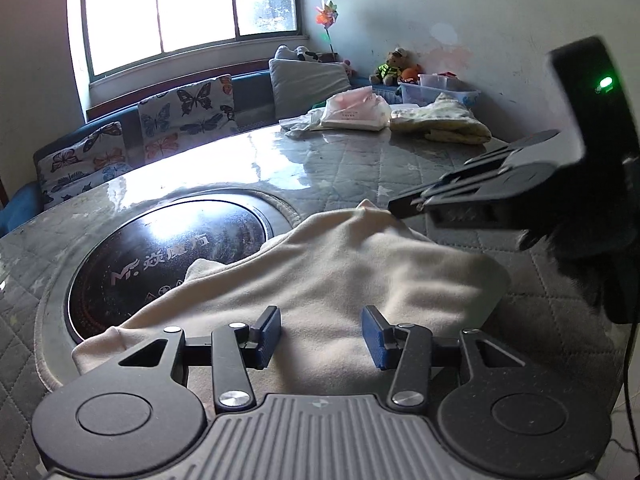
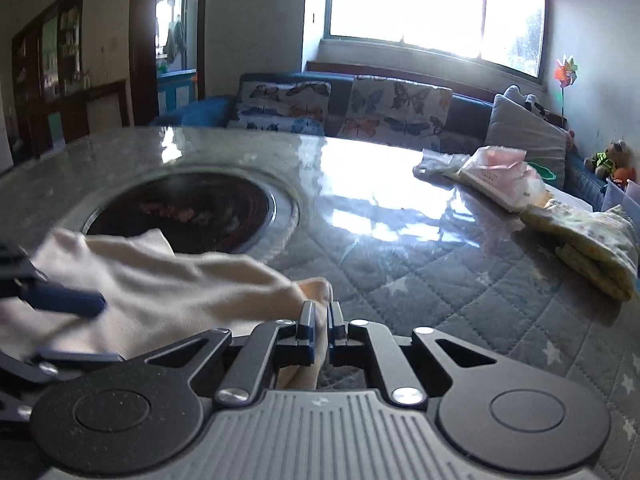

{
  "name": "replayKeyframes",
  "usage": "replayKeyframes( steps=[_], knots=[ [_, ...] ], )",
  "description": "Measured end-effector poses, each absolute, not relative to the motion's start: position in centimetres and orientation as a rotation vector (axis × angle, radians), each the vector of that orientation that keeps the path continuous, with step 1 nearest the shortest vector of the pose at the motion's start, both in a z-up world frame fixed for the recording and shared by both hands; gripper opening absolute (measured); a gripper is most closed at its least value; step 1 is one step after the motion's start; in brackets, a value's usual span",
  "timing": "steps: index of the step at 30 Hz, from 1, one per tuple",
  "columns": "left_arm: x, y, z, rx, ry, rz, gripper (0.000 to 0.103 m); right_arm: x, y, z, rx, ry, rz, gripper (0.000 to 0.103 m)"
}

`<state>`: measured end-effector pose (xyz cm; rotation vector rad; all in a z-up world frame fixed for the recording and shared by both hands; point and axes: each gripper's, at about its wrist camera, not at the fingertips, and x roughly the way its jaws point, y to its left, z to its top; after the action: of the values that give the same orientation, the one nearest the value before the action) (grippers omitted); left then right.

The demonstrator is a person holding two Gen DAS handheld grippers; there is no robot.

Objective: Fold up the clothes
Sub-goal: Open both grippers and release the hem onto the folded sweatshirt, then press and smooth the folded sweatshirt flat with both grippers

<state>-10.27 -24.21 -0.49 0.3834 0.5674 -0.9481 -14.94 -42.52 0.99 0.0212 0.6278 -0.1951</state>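
Observation:
A cream garment lies rumpled on the quilted table, partly over the round black cooktop. My left gripper is open, its blue pads just above the garment's near edge. My right gripper is shut on a far corner of the cream garment and lifts it. The right gripper also shows in the left wrist view, pinching that raised corner. The left gripper's blue pads show blurred at the left of the right wrist view.
A folded yellow garment and a pink and white pile lie at the table's far side. A sofa with butterfly cushions stands behind the table. A plastic box and soft toys sit by the wall.

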Motion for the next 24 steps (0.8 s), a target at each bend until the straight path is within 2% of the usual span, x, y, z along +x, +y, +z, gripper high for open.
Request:
replayKeyframes(
  steps=[8, 14, 18, 24],
  knots=[
    [-9.9, -22.7, 0.1, 0.341, 0.582, -0.905, 0.051, -16.9, -40.8, 3.0, 0.094, 0.586, -0.074, 0.007],
    [-9.3, -20.9, 0.2, 0.318, 0.603, -0.862, 0.052, -17.4, -39.9, -0.2, 0.091, 0.654, -0.064, 0.008],
    [-8.9, -19.6, 0.3, 0.277, 0.622, -0.829, 0.052, -17.7, -39.6, 0.9, 0.080, 0.630, -0.077, 0.008],
    [-8.3, -17.5, -0.1, 0.230, 0.654, -0.773, 0.053, -17.1, -38.7, 1.0, 0.093, 0.606, -0.050, 0.017]
  ],
)
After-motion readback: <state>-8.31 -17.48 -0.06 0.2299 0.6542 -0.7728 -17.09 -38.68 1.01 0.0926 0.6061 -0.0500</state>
